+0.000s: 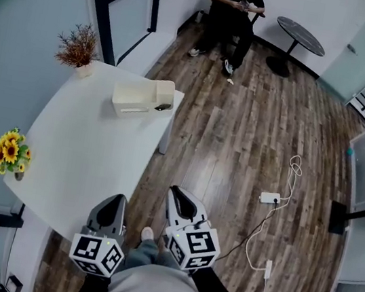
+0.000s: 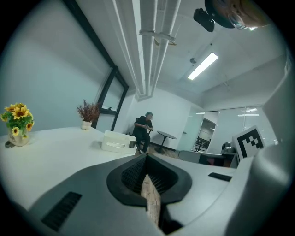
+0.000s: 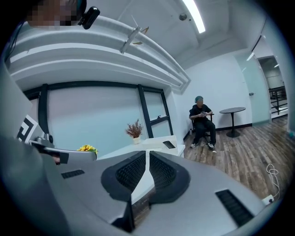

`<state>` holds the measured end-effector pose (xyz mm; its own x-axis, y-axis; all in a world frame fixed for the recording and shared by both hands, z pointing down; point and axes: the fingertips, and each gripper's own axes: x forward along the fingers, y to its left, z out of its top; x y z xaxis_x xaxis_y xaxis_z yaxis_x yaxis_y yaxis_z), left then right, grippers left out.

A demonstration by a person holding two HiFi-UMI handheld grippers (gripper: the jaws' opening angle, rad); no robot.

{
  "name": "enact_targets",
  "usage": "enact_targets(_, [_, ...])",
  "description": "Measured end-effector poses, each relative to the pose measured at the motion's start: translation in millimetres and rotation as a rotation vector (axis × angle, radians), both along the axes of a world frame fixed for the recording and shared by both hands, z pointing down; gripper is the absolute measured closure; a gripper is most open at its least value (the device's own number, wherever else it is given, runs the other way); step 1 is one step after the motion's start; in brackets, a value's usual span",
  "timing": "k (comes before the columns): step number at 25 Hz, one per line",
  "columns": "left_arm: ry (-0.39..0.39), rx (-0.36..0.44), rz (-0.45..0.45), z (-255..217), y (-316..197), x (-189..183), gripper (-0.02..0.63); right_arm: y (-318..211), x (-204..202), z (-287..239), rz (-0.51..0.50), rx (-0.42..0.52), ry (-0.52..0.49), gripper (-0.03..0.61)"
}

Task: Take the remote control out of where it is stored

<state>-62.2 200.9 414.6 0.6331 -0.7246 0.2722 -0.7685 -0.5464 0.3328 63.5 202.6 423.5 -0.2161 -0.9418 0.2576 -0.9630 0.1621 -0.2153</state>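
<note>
left hand-held gripper [image 1: 118, 199] closed, empty | right hand-held gripper [image 1: 176, 193] closed, empty | remote control [image 1: 163, 107] in right-end compartment of white box [image 1: 135, 96], far end of desk [image 1: 85, 154] | well ahead of both, right likely nearer

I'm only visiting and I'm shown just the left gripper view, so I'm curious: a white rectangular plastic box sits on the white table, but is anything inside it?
Observer: The head view looks down into the white rectangular plastic box: a dark object lies in its small end compartment, too small to name.
Operator: And the other gripper, is it carrying something?
Observer: No; the right gripper view shows the right gripper with its jaws together and nothing between them.
</note>
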Motion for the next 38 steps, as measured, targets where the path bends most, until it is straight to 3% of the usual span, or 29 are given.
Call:
enact_targets(11, [0.008,-0.044,-0.010,16.0,-53.4,-3.8,0.604,-71.6,10.7,8.5,0.001,-0.021,0.076,0.571])
enact_targets(19, [0.008,-0.064,-0.082,23.8,-104.6,2.0,0.604,-134.1,32.0,18.9,-0.040,-0.037,0.120,0.569])
enact_targets(38, [-0.012,-0.057,-0.295,16.8,-230.2,45.6,0.604,-267.4,75.3,36.6,-0.333,-0.038,0.214,0.563])
